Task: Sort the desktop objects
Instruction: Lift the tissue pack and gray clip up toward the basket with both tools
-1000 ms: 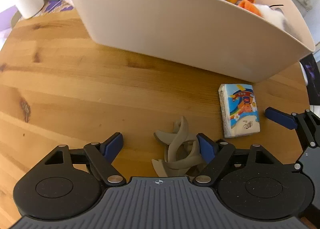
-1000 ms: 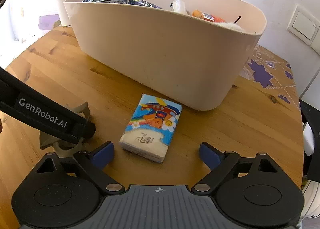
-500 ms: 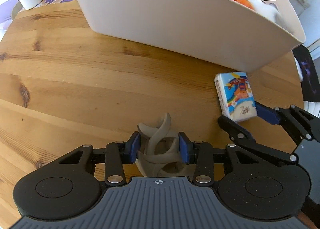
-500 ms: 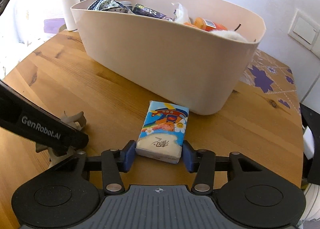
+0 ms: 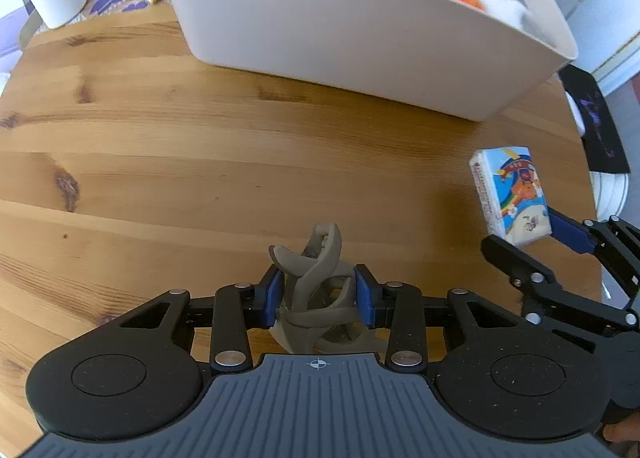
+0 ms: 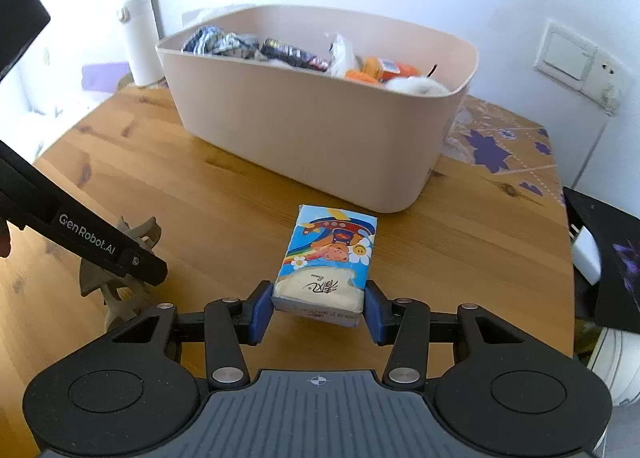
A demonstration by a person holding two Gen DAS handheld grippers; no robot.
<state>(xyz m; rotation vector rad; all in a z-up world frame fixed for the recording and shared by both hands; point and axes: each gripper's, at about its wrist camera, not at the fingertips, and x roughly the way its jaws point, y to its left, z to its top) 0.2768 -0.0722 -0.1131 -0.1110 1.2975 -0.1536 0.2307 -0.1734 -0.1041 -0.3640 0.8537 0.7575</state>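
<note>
Tabletop (image 5: 200,130) lies open before bin (image 5: 360,46).

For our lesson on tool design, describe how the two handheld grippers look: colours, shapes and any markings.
Both the left gripper and right gripper have matte black linkage arms with silver rivets, blue pads on the jaws, two round black discs and a ribbed grey body bearing a small crosshair mark. The left one's side carries white "GenRobot.AI" lettering.
</note>
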